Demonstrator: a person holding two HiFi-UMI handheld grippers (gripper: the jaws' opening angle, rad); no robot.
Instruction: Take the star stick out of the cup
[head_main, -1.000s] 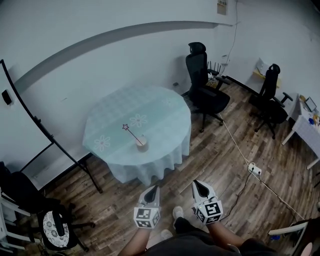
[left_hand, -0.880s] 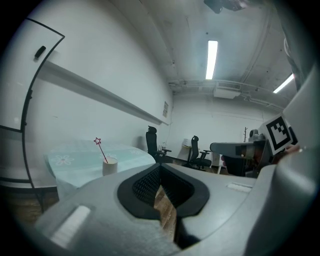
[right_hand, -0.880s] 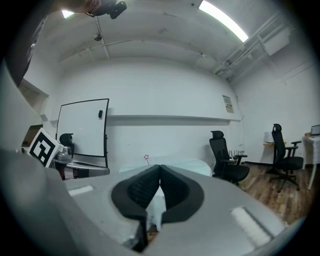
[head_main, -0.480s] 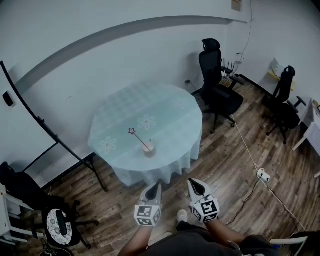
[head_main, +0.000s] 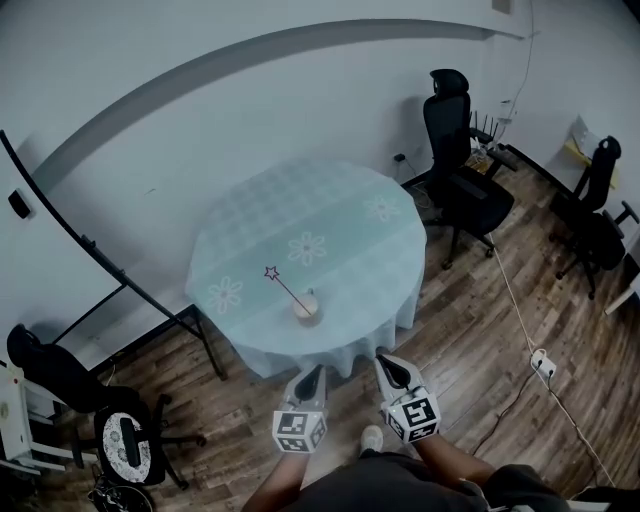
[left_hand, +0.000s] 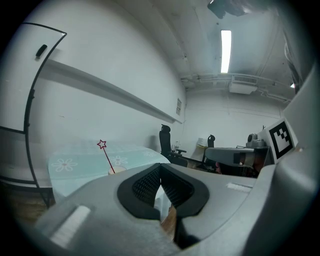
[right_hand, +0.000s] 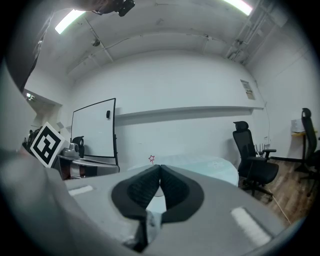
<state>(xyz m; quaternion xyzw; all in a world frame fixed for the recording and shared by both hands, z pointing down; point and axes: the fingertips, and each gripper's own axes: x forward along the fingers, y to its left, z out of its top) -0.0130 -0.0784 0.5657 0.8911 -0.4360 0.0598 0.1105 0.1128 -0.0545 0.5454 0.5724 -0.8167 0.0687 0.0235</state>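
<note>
A thin stick with a small red star (head_main: 271, 272) leans out of a pale cup (head_main: 307, 308) near the front edge of a round table (head_main: 350, 215) with a light blue flowered cloth. The star stick (left_hand: 102, 145) also shows in the left gripper view, and its star (right_hand: 151, 159) peeks over the jaws in the right gripper view. My left gripper (head_main: 310, 378) and right gripper (head_main: 388, 369) hang side by side short of the table's front edge, both shut with nothing between the jaws.
A black office chair (head_main: 458, 150) stands right of the table, another (head_main: 600, 195) at the far right. A whiteboard frame (head_main: 95, 255) leans at the left, a dark chair (head_main: 60, 375) below it. A white cable and socket (head_main: 543, 363) lie on the wood floor.
The view has closed in on the table: table and cup sit lower and nearer to the grippers. Both grippers stay shut and side by side.
</note>
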